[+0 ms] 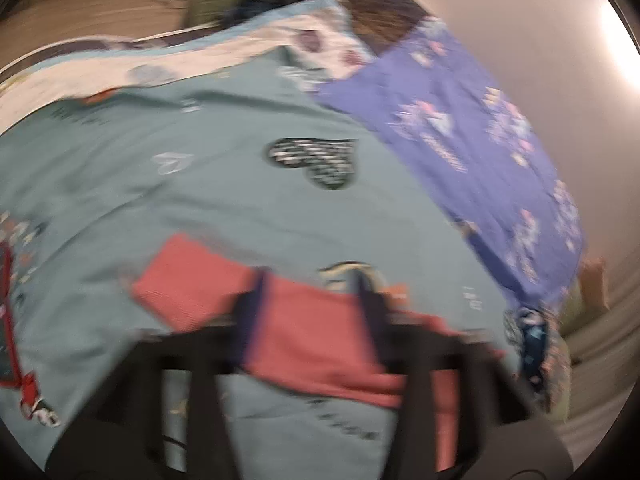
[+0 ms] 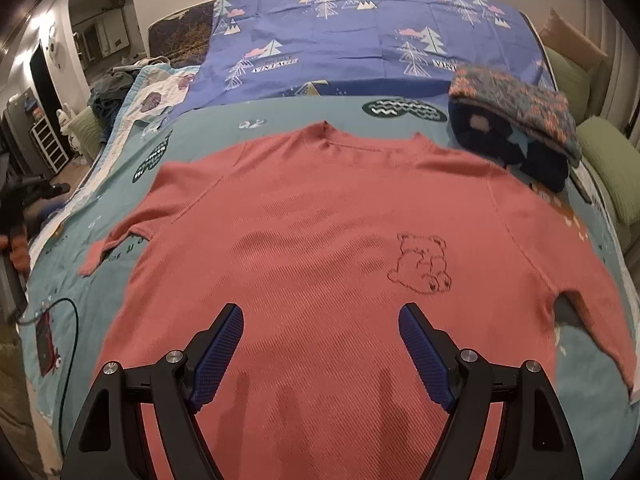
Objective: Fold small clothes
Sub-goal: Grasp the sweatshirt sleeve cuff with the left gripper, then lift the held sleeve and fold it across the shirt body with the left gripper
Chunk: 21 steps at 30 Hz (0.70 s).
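A coral-pink long-sleeved shirt [image 2: 312, 240] with a stitched bear outline lies spread flat, front up, on the teal bedspread [image 2: 280, 118], neck away from me. My right gripper [image 2: 321, 320] is open above the shirt's lower middle, blue pads apart, holding nothing. In the blurred left wrist view my left gripper [image 1: 312, 296] is open over the shirt's sleeve [image 1: 296, 320], which lies across the bedspread [image 1: 240, 208]. I cannot tell whether its fingers touch the cloth.
A folded stack of dark star-print and floral clothes [image 2: 516, 120] sits at the right of the bed. A blue tree-print sheet [image 2: 360, 32] covers the far end. A black cable [image 2: 68, 320] lies at the left edge. Green cushions [image 2: 612, 168] flank the right side.
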Each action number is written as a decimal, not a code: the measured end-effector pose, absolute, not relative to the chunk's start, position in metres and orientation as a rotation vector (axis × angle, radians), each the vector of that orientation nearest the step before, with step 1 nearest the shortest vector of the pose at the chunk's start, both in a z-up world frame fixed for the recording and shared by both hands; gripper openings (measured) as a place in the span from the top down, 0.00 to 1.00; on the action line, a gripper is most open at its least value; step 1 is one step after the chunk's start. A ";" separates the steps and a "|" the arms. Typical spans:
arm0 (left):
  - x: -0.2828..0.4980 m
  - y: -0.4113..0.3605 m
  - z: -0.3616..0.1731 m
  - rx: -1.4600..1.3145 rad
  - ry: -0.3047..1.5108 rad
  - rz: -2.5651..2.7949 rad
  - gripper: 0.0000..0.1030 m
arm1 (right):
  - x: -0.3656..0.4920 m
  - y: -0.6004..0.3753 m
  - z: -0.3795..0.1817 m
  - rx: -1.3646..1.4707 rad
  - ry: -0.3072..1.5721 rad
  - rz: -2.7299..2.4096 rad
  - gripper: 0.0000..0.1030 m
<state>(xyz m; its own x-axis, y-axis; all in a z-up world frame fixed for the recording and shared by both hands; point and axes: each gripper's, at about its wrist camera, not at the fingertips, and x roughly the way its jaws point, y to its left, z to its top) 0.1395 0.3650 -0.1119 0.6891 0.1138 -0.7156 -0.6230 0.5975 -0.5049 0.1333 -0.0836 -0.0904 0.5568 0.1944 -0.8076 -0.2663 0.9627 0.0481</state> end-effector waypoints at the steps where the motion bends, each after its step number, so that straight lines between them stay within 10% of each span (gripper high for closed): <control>1: 0.131 0.372 -0.125 -0.840 0.709 0.527 0.32 | 0.133 -0.085 -0.092 -0.080 0.945 0.274 0.20; 10: 0.094 0.426 -0.247 -1.315 0.753 0.566 0.36 | 0.131 -0.081 -0.091 -0.093 0.945 0.303 0.20; 13: 0.109 0.437 -0.241 -1.296 0.715 0.492 0.97 | 0.131 -0.078 -0.090 -0.104 0.935 0.303 0.20; 21: 0.148 0.413 -0.165 -1.027 0.657 0.424 0.98 | 0.148 -0.057 -0.091 -0.147 0.937 0.356 0.20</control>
<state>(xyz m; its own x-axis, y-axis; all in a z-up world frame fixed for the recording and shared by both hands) 0.1484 0.4134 -0.1647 0.7348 0.0225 -0.6779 -0.6084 0.4636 -0.6441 0.1476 -0.0573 -0.0910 0.5395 0.2351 -0.8085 -0.3614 0.9319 0.0298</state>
